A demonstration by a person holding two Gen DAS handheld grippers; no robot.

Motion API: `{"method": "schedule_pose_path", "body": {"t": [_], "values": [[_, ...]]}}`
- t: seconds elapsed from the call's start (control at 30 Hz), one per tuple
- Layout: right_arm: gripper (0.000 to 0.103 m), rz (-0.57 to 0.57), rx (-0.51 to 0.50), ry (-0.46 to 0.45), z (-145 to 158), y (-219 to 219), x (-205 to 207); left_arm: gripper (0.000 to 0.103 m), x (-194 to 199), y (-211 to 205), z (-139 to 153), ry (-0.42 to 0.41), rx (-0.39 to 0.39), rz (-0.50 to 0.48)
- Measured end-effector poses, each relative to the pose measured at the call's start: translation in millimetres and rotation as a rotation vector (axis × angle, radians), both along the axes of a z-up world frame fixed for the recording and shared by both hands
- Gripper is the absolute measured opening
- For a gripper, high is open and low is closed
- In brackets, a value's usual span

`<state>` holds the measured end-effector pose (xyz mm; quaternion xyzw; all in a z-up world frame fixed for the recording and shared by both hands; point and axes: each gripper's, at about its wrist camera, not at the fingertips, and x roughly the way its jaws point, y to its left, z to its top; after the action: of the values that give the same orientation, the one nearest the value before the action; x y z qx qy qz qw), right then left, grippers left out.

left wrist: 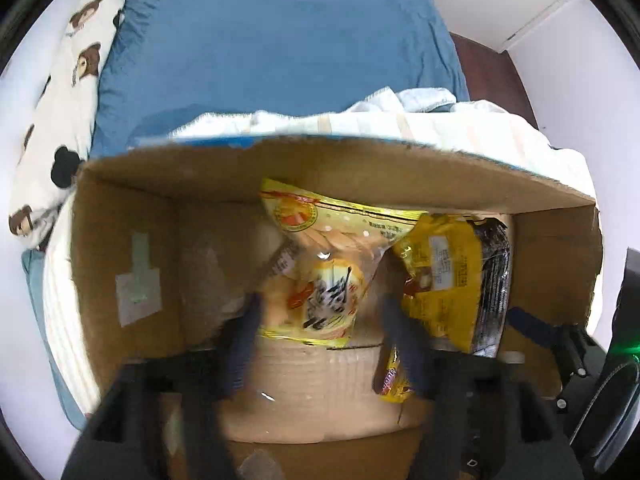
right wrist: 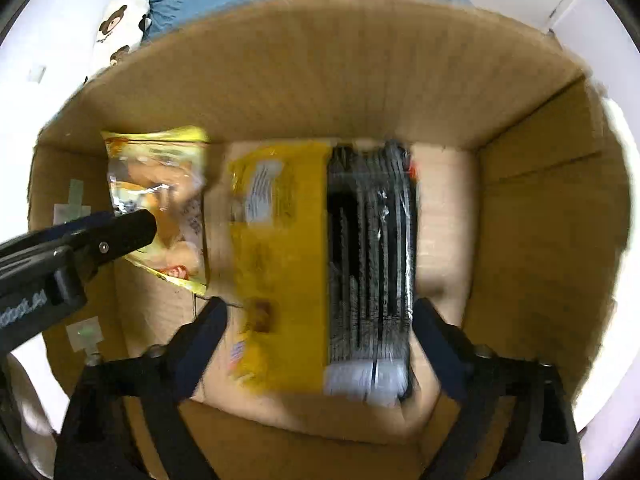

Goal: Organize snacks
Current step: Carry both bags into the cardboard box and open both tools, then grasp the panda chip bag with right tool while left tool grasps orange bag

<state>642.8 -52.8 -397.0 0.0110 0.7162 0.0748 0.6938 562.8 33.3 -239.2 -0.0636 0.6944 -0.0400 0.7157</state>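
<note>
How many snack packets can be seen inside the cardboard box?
3, maybe more hidden. A clear yellow-edged bag between the left gripper fingers; a yellow and black packet between the right gripper fingers; a small yellow packet on the cardboard box floor.

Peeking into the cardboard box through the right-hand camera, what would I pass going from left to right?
Other black gripper → clear yellow-edged bag of buns → yellow-and-black snack packet → box's bare brown right wall.

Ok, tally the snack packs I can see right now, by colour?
Clear bag with yellow trim: 1
Yellow-and-black pack: 1
Small yellow packet, at the box's near edge: 1
Total: 3
</note>
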Motion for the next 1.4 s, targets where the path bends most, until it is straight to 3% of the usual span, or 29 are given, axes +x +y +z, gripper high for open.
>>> {"method": "schedule_pose_path", "body": {"t": [0.03,0.2,0.4,0.77,1.1,1.27,1.4], "values": [[0.098,0.006,-0.009,-0.011,1.7,0.8,1.1,0.086,-1.1,1.1,2.5,-0.011,0.002,-0.001],[0.099,0.003,-0.010,-0.053,25.8,6.6,-1.7,0.090,-8.2,5.6,16.0,-0.055,0.006,0.006],[0.099,-0.010,0.001,-0.099,55.1,7.3,-34.0,0.090,-26.2,13.3,36.3,-0.107,-0.011,0.029],[0.099,-0.044,-0.009,-0.277,117.9,3.0,-98.3,0.090,-108.3,19.4,103.4,-0.345,0.054,0.039],[0.099,-0.080,0.040,-0.382,172.5,-1.2,-170.6,0.090,-179.6,17.1,148.7,-0.458,0.042,0.058],[0.099,-0.104,0.083,-0.382,181.2,-7.0,-203.6,0.090,-215.6,21.3,154.7,-0.483,0.043,0.080],[0.099,-0.119,0.132,-0.327,164.5,-10.3,-234.7,0.090,-244.7,25.7,143.9,-0.464,0.051,0.094]]}}
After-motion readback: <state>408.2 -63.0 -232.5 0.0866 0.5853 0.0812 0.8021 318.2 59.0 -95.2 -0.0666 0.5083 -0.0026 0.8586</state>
